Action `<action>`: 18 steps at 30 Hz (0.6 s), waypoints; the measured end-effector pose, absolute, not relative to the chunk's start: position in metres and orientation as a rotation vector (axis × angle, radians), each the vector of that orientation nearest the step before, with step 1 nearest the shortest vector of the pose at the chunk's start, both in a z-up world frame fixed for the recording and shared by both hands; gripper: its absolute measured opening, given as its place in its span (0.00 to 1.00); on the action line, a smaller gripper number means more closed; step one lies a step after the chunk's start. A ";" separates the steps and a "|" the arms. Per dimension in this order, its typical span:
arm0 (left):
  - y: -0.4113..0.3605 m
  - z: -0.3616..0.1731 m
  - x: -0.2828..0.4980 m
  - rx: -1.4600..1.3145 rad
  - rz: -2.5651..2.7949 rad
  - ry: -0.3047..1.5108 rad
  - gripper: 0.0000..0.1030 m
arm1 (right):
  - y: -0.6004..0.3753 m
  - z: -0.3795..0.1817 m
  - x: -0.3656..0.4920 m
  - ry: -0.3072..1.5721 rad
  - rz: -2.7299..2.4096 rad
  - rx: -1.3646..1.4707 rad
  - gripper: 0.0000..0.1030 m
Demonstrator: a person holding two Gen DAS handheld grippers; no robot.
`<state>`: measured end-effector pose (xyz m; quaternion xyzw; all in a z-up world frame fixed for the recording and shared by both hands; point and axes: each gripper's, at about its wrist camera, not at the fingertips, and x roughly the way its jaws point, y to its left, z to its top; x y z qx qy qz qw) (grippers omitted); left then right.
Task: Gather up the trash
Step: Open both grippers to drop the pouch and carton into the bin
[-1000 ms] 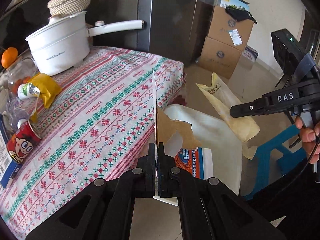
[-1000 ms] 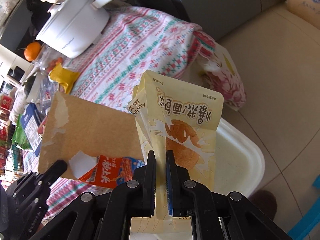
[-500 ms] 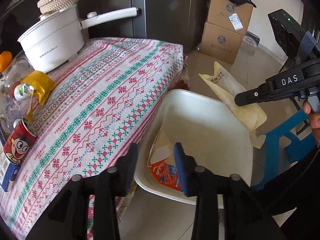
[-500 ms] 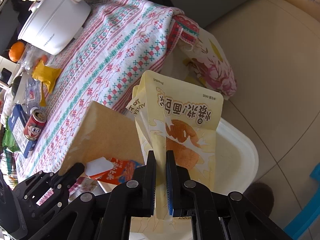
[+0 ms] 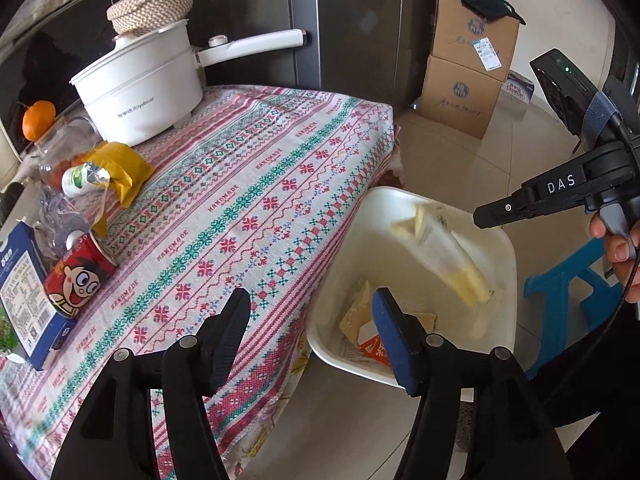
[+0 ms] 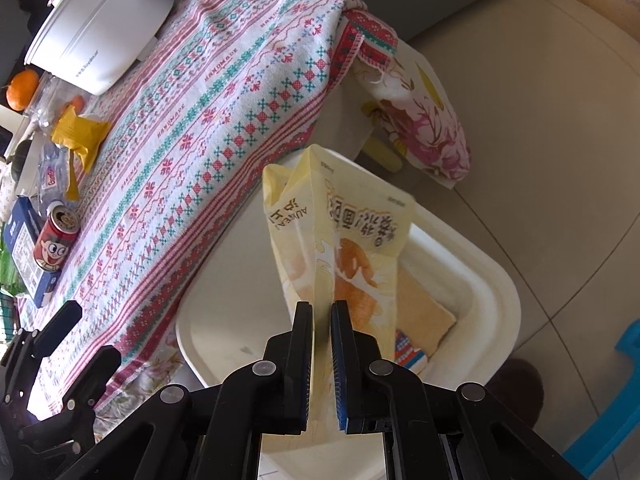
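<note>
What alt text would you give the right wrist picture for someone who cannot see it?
The right gripper pinches a yellow snack bag above a white bin holding torn cardboard. Beside it stands a table under a patterned cloth, bearing a white pot and red can.

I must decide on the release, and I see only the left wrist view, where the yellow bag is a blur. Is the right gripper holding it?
Observer: Yes. In the right wrist view the right gripper is shut on the yellow bag, pinching one end.
Operator: Is the bag above the bin?
Observer: It looks so. From there, most of the bag is seen against the inside of the white bin.
Operator: Is anything near the bin that I miss?
Observer: A flowered cloth hangs below the striped tablecloth at the table corner, beyond the bin.
</note>
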<state>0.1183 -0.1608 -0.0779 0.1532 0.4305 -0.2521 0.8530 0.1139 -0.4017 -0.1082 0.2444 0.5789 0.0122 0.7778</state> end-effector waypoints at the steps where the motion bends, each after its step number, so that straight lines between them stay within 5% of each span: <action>1: -0.159 -0.077 0.119 0.321 -0.525 0.907 0.65 | -0.401 -0.108 0.114 1.251 0.031 0.530 0.11; 4: -0.149 -0.074 0.119 0.313 -0.503 0.907 0.66 | -0.399 -0.109 0.116 1.259 0.024 0.549 0.26; 6: -0.141 -0.071 0.120 0.303 -0.486 0.908 0.69 | -0.399 -0.107 0.115 1.252 0.014 0.562 0.53; 18: -0.057 -0.049 0.128 0.153 -0.342 0.943 0.86 | -0.355 -0.076 0.133 1.190 0.049 0.431 0.64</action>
